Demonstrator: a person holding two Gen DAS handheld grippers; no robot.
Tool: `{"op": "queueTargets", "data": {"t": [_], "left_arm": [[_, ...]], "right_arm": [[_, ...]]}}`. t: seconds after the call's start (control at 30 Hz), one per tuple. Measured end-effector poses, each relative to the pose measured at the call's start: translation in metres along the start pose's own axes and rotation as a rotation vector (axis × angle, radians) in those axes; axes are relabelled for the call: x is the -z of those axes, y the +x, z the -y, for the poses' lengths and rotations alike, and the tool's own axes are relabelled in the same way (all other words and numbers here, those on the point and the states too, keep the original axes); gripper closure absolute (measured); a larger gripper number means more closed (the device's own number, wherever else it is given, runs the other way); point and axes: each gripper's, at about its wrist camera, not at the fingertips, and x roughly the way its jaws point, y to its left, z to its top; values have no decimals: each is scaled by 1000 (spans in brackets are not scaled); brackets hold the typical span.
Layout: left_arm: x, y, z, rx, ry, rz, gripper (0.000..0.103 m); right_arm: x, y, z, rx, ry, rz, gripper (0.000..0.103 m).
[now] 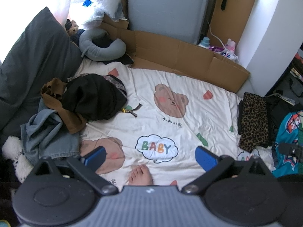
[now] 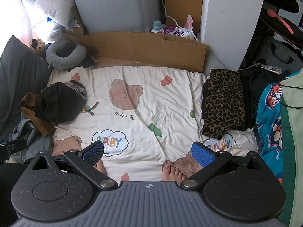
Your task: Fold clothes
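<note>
A heap of unfolded clothes lies at the left of the bed: a black garment, a brown one and a blue denim piece. A folded leopard-print garment rests on dark folded clothes at the bed's right edge. My left gripper hangs open over the cartoon bear sheet, nothing between its blue pads. My right gripper is open too, above the sheet's near part, holding nothing.
A person's bare feet stand on the sheet just below the grippers. A flattened cardboard box lines the far edge. A grey neck pillow and dark pillow sit far left. A teal printed cloth hangs at right.
</note>
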Motion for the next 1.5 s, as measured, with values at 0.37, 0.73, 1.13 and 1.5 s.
{"op": "queueTargets", "data": {"t": [0.37, 0.73, 1.13, 1.5], "left_arm": [[1, 0, -2, -3, -1, 2, 1], [1, 0, -4, 5, -2, 5, 1], [1, -1, -2, 21, 9, 5, 1], [2, -4, -1, 7, 10, 27, 1]], "right_arm": [[0, -1, 1, -2, -3, 2, 1], [1, -2, 1, 6, 4, 11, 1], [1, -2, -1, 10, -6, 12, 1], [1, -3, -2, 17, -12, 16, 1]]}}
